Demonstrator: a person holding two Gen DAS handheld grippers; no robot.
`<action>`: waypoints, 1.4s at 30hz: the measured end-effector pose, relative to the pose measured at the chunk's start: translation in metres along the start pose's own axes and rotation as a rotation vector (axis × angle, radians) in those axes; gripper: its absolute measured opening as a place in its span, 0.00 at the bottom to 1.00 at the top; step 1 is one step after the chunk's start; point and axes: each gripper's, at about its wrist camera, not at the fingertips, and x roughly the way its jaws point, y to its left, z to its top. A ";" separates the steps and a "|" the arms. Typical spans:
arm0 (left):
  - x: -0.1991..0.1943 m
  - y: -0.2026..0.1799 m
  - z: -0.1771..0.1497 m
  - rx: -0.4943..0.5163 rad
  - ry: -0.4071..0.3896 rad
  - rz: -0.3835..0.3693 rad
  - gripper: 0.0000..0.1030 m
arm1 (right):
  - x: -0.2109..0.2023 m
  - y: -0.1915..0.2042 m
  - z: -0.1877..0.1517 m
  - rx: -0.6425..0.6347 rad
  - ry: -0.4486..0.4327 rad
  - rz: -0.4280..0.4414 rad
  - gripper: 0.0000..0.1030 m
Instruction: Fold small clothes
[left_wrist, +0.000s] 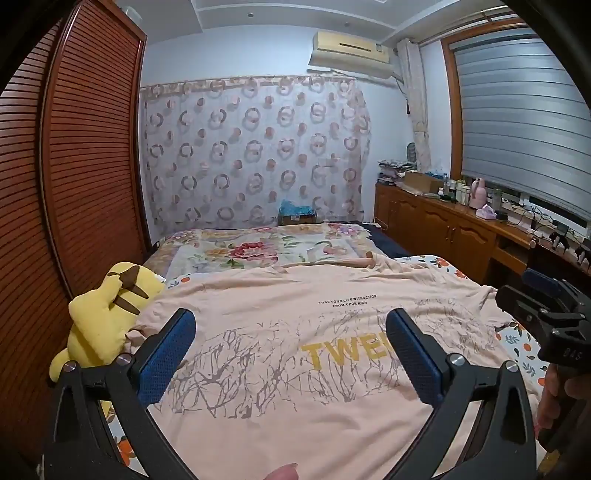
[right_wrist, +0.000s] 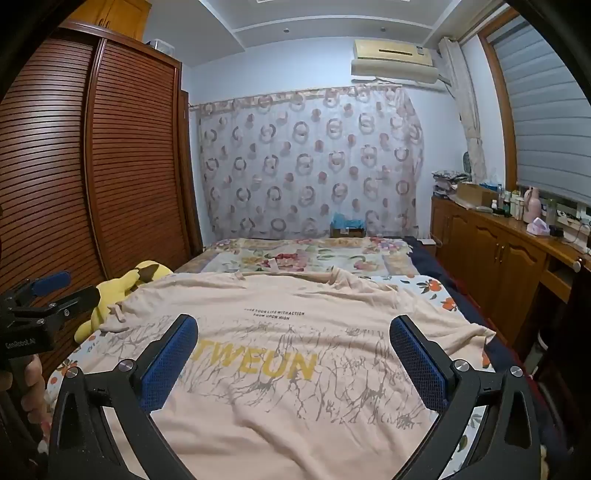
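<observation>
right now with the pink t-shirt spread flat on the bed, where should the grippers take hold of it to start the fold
Pinch the pink t-shirt at its side edges: the left gripper at the sleeve beside the yellow plush toy, the right gripper at the opposite edge. It lies print-up and fairly flat, so only the edges offer loose cloth. Both grippers are open above it.

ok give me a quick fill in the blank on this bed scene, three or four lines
1. The pink t-shirt lies spread on the ____.
2. Its big yellow letters spell ____.
3. The plush toy beside the shirt is ____ in colour.
4. Both the left hand-held gripper and the right hand-held gripper are ____, holding nothing.

Missing words: bed; TWEUN; yellow; open
</observation>
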 end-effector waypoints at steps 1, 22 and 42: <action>0.000 0.000 0.000 0.003 0.002 0.001 1.00 | 0.000 0.000 0.000 0.002 0.000 -0.001 1.00; 0.000 -0.001 0.000 0.013 0.012 0.004 1.00 | -0.003 -0.001 0.000 0.006 -0.018 0.005 1.00; 0.001 -0.001 0.000 0.017 0.012 0.004 1.00 | -0.003 0.000 0.001 0.003 -0.015 0.012 1.00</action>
